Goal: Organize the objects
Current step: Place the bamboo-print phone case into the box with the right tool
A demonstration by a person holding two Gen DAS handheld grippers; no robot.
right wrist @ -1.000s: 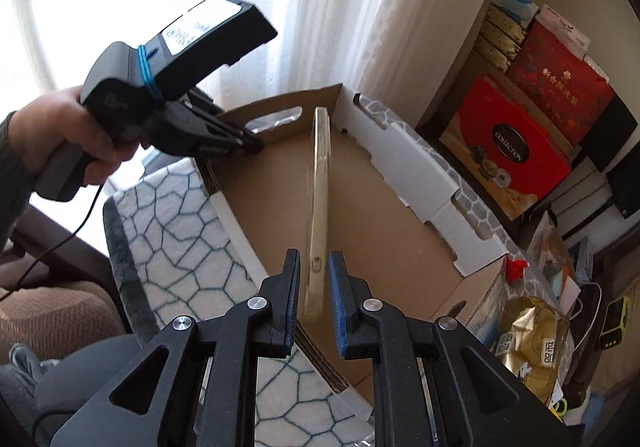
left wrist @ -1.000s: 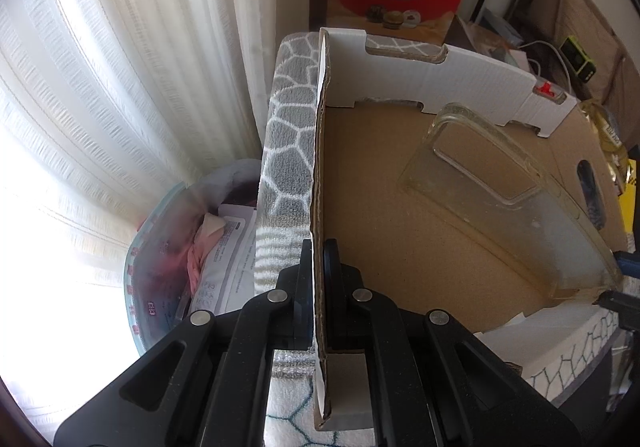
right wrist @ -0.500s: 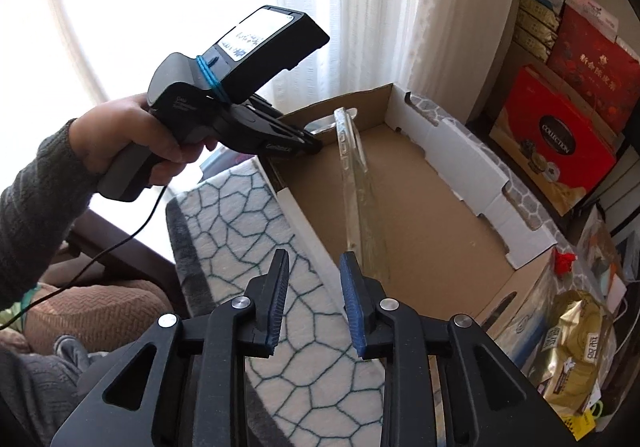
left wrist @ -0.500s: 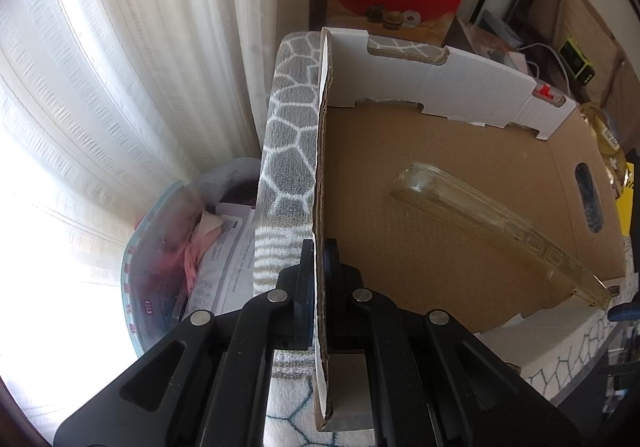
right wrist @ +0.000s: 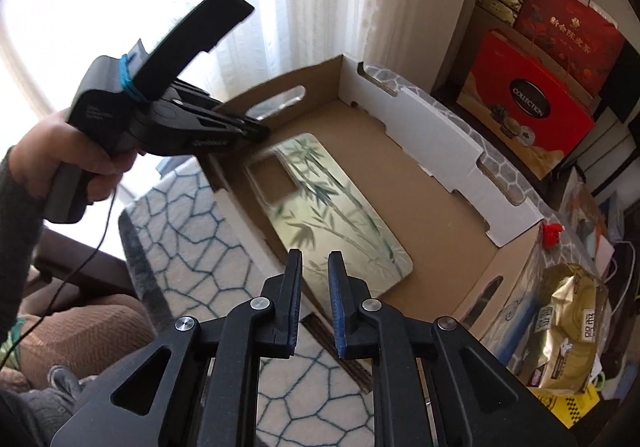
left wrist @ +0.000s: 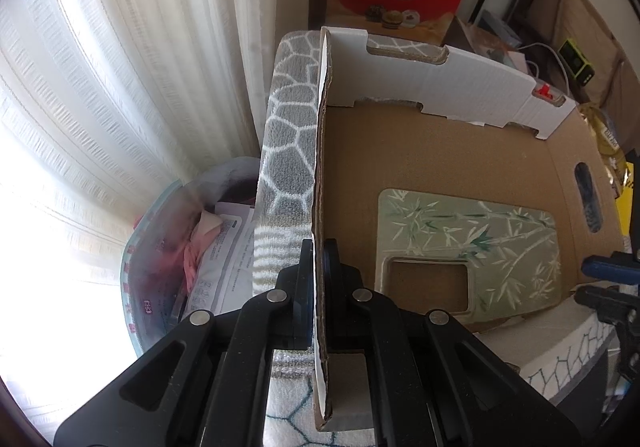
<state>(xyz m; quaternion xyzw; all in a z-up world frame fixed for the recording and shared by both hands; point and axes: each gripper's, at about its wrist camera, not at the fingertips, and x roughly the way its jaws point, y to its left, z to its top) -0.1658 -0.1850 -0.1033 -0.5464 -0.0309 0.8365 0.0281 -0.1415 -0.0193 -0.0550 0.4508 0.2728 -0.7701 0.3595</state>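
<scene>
A phone case [left wrist: 476,243] with a green bamboo print lies flat on the floor of an open cardboard box [left wrist: 440,151]; it also shows in the right wrist view [right wrist: 336,207]. My left gripper [left wrist: 319,247] is shut on the box's near side wall [left wrist: 322,167], and shows from outside in the right wrist view [right wrist: 256,131]. My right gripper [right wrist: 314,267] is open and empty, just above the box's near edge, behind the case. Its blue-padded tips show at the right edge of the left wrist view [left wrist: 608,271].
The box [right wrist: 420,119] rests on a grey-and-white patterned cushion [right wrist: 192,239]. White curtains [left wrist: 140,67] hang behind. Red gift boxes [right wrist: 532,103] and a gold bag [right wrist: 568,327] stand to the right. A clear bin of papers [left wrist: 192,259] sits left of the cushion.
My right gripper opened and let go of the phone case, which fell from standing on edge to lying flat in the box. The right gripper drew back. The left gripper kept hold.
</scene>
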